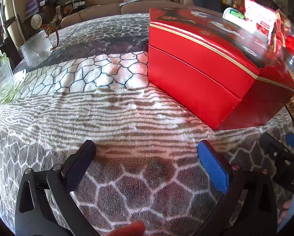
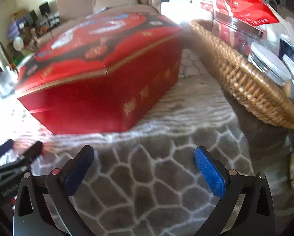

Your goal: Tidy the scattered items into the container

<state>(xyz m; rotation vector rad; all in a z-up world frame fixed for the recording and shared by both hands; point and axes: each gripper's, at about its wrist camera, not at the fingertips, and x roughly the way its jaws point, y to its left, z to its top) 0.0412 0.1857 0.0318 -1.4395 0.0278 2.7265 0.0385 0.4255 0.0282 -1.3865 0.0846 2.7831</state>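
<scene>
Both grippers hang empty over the patterned blanket (image 1: 111,106), jaws spread wide. From the left gripper (image 1: 147,157) the red box (image 1: 202,72) lies at about one o'clock, its long axis running from eleven toward four; from the right gripper (image 2: 144,163) it sits at eleven, with the wicker basket (image 2: 243,82) at two. The right gripper seems nearer the basket. Open blanket lies ahead of both; the gap between box and basket is narrow

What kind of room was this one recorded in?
Most likely a home living room: a beige sofa stands behind the blanket-covered table, with a red gift box and a wicker basket on it.
</scene>
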